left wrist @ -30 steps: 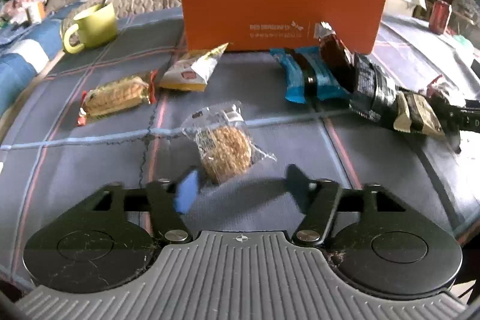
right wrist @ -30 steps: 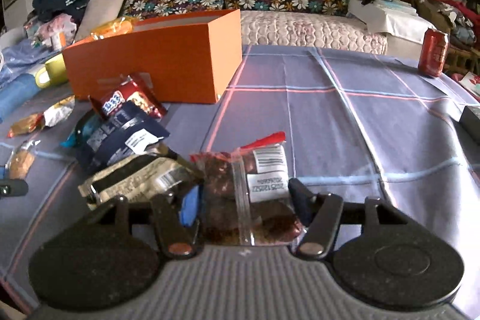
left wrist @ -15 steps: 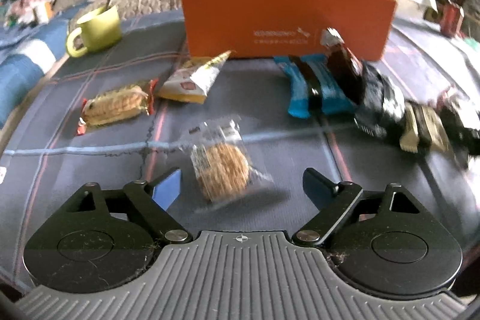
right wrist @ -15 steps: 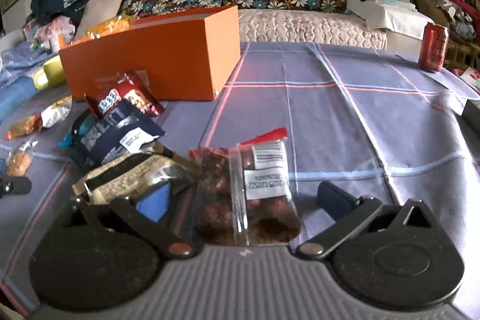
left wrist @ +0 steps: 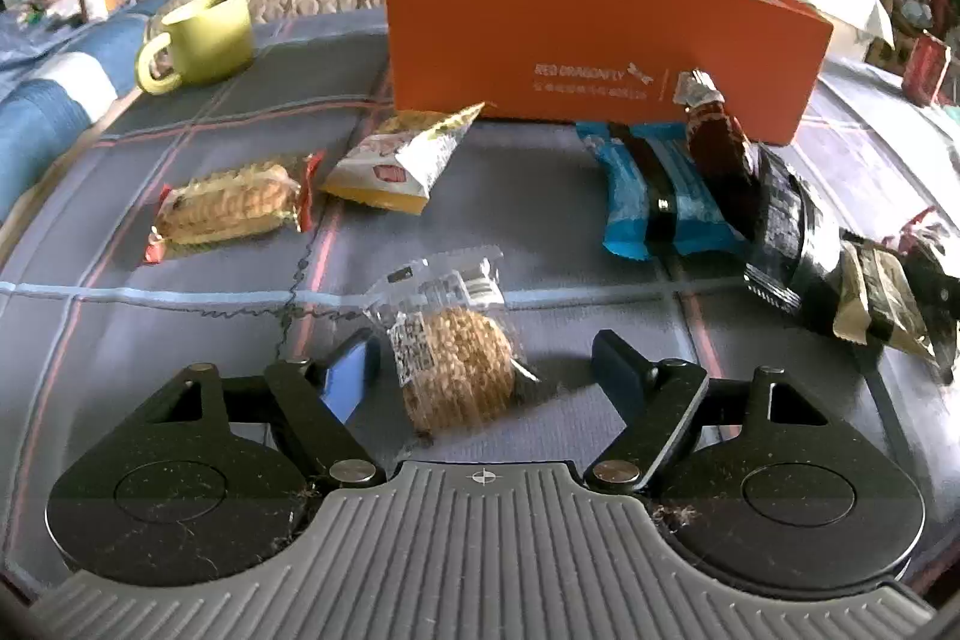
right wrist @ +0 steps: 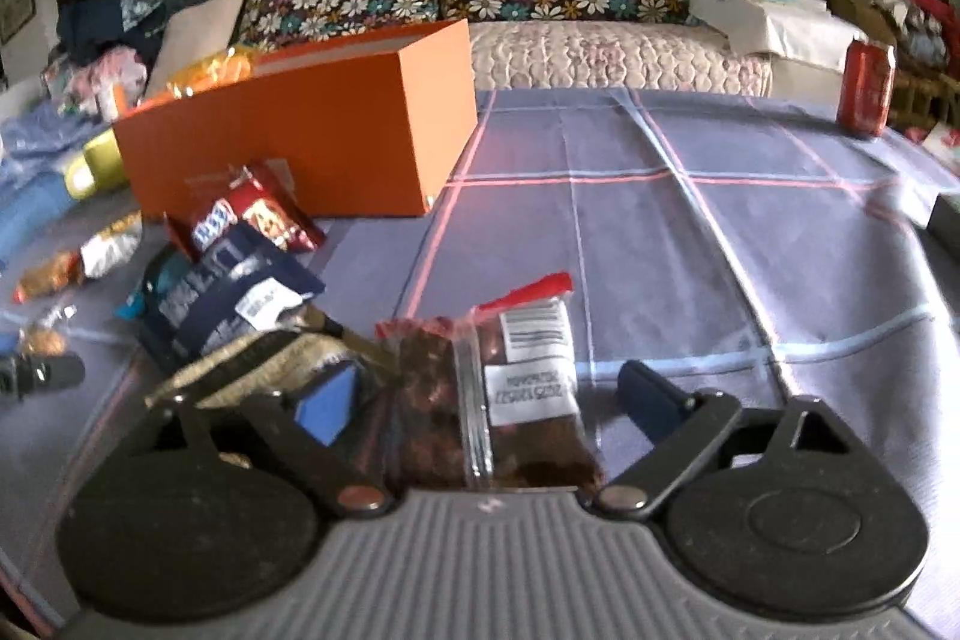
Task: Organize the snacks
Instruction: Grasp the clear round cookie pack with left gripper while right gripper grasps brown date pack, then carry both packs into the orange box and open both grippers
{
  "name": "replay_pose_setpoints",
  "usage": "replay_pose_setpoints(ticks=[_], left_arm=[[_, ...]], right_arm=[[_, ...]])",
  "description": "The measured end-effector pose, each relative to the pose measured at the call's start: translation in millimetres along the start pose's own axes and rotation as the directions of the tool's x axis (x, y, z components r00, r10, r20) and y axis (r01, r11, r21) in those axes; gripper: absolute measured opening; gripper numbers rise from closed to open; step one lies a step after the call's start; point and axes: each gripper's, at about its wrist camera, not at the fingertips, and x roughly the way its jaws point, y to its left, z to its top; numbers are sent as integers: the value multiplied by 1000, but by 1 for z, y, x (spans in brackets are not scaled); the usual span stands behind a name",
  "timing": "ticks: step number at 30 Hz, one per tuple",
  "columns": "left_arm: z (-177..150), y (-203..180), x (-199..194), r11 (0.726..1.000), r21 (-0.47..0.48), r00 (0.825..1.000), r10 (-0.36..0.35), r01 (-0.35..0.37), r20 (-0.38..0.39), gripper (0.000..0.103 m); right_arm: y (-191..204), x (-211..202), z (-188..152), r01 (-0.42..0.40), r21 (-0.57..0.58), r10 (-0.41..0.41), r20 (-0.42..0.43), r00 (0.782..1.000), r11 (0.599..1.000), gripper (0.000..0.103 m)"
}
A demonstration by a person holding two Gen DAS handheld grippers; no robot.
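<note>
Wrapped round cookie [left wrist: 456, 370] lies on the plaid surface [left wrist: 540, 196] in front of the orange box [left wrist: 600, 40], between the spread fingers of the left hand-held gripper [left wrist: 486, 364]; right hand-held gripper [right wrist: 492, 400], also spread, straddles a clear packet of dark snacks [right wrist: 498, 400]

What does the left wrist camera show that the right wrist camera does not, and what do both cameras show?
Only the left wrist view shows the open left gripper around the clear-wrapped round oat cookie, with the spoon in the yellow-green mug visible.

Only the right wrist view shows the open right gripper around the clear bag of dark red snacks, and the red soda can.

Both show the orange cardboard box and the checked blue-grey cloth.
</note>
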Motion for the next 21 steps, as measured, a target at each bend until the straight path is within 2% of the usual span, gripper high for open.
replay_pose_setpoints(ticks=[1,2,3,5,9,10,11,12,13,14,15,17,18,19,20,21], left_arm=[[0,1,1,1000,-3,1000,2,-2,3,51],[1,1,1,1000,-5,1000,6,-6,6,44],[3,2,1,1000,-5,1000,7,-7,9,26],[6,4,-1,1000,1,1000,2,-2,4,1],[-2,11,-12,1000,9,999,-26,27,-18,2],[-7,11,-17,999,22,1000,-25,25,-17,3],[-11,11,-21,999,36,1000,-21,22,-14,6],[-14,11,-23,999,42,1000,-19,19,-12,13],[-16,12,-24,999,41,1000,-22,23,-13,20],[-15,13,-24,999,33,1000,-24,25,-15,35],[-14,14,-24,1000,19,1000,-22,22,-14,42],[-13,17,-22,1000,-5,1000,-23,23,-12,37],[-14,17,-20,1000,-10,1000,-26,26,-17,34],[-16,15,-20,1000,7,1000,-10,10,-5,31],[-17,14,-22,1000,27,1000,-11,11,5,10],[-16,15,-25,999,28,999,-36,36,0,0]], right_arm=[[0,-1,-1,13,-12,-13,3,1000,1000,78],[-1,-3,-1,21,-12,-21,9,1000,1000,73],[-3,-5,-1,24,0,-24,12,1000,1000,62],[-6,-7,-2,24,11,-24,9,1000,1000,62],[-2,-23,-13,35,23,-35,2,999,999,64],[0,-28,-17,42,24,-42,2,999,999,67],[1,-30,-19,41,26,-41,-1,999,999,74],[2,-31,-19,38,29,-38,-1,999,999,83],[2,-33,-18,37,29,-38,7,999,999,86],[3,-34,-17,39,24,-40,12,999,999,86],[3,-34,-16,48,16,-48,14,999,999,86],[3,-32,-17,52,5,-52,-4,999,999,81],[2,-30,-20,45,-1,-45,-16,999,999,76],[3,-32,-23,58,-19,-58,0,998,998,66],[3,-34,-21,45,-18,-46,-5,999,999,61],[1,-36,-19,33,-8,-33,-16,999,999,59]])
